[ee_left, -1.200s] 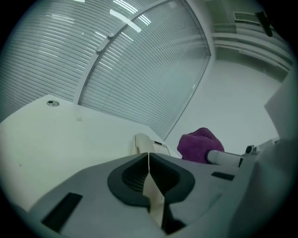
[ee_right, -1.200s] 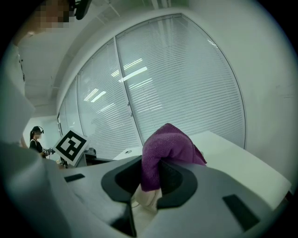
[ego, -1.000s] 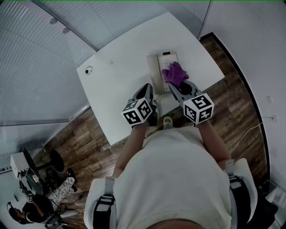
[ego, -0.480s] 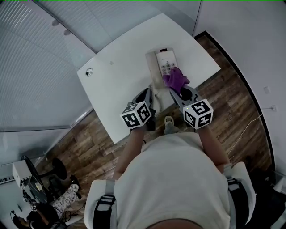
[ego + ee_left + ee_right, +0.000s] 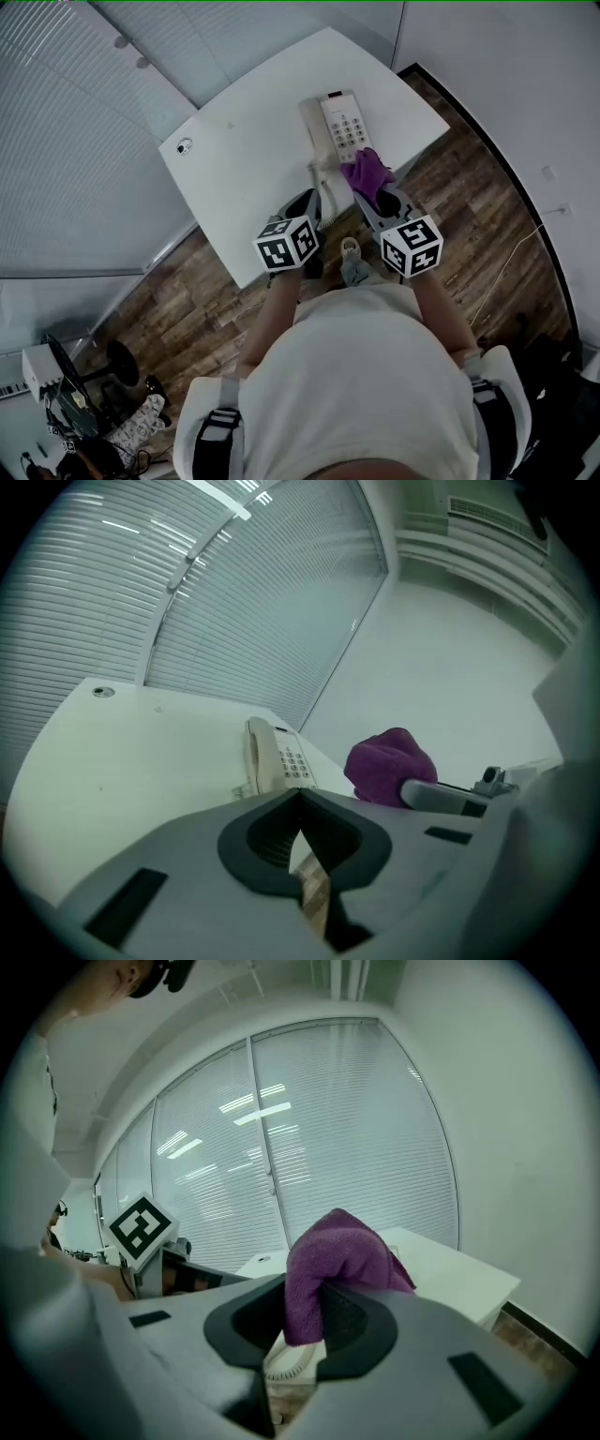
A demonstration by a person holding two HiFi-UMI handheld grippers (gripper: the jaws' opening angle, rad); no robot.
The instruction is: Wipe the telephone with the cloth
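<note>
Your white bench (image 5: pixel 234 169) runs away from you toward 11 o'clock in the head view, and the telephone (image 5: pixel 337 127) sits on its far right part. The phone's long axis points from about 6 to 12 o'clock, with the handset (image 5: pixel 312 131) along its 9 o'clock side and the keypad (image 5: pixel 349 133) at 3 o'clock.

The purple cloth (image 5: pixel 367 169) is bunched at the phone's near end, at 5 o'clock from the keypad. Whether it touches the casing cannot be told.

Your right gripper (image 5: pixel 372 190) is the nearer one, and its jaws are clamped on the cloth. From them the phone lies ahead at 11 o'clock, so a stroke along that line would likely cover its length.

Your left gripper (image 5: pixel 310 201) hangs at the phone's 7 o'clock corner with its jaws closed and empty.
</note>
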